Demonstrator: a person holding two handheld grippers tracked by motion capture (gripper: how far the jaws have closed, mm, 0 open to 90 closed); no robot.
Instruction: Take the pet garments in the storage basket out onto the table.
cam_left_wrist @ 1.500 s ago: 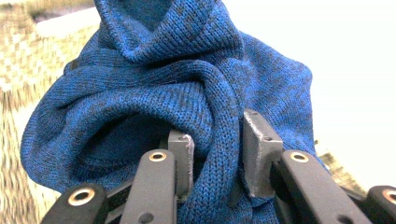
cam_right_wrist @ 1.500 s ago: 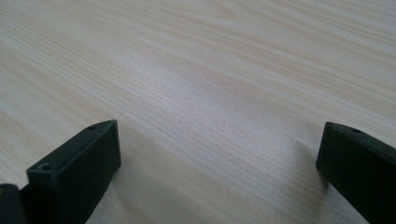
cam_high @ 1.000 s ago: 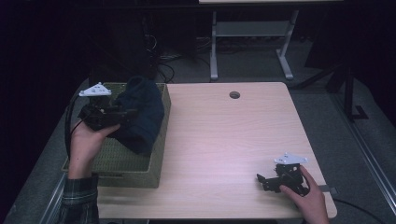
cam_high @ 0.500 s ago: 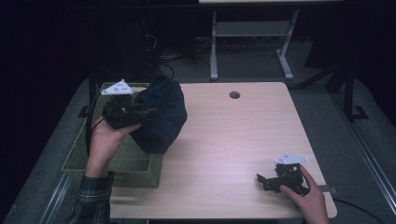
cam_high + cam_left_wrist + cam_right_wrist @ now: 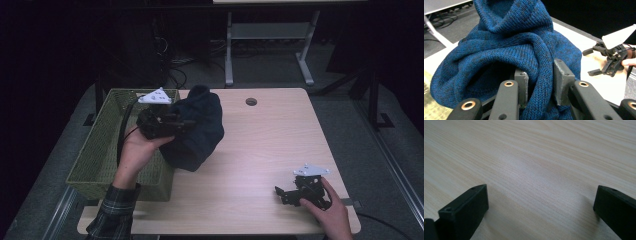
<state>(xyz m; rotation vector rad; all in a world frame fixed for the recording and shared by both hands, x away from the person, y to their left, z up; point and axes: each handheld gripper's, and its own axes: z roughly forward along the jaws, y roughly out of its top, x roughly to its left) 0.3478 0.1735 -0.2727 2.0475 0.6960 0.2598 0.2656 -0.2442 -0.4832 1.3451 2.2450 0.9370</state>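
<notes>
My left gripper (image 5: 172, 122) had its jaws clamped on a thick fold of the blue knit (image 5: 197, 130), the fold pinched between the two pads (image 5: 560, 82). In the left gripper view the knit (image 5: 506, 50) bunched in loose rolls above and around my jaws. From the high view it hung in a dark lump from the gripper, over the right rim of the green basket (image 5: 95, 155) and the table's (image 5: 260, 150) left part; I could not tell whether its lower end touched the wood. My left hand (image 5: 132, 152) came up over the basket, a plaid sleeve (image 5: 112, 215) at the wrist.

My right gripper (image 5: 290, 192) sat low at the table's near right corner, well apart from the knit, with my right hand (image 5: 327, 210) behind it. Its jaws stood wide open and held nothing; in the right gripper view bare wood grain (image 5: 536, 165) lay between them. The left gripper view also caught that gripper (image 5: 596, 62) farther off, jaws spread, on the table beyond the knit.

A round hole (image 5: 251, 101) sat near the table's far edge.
</notes>
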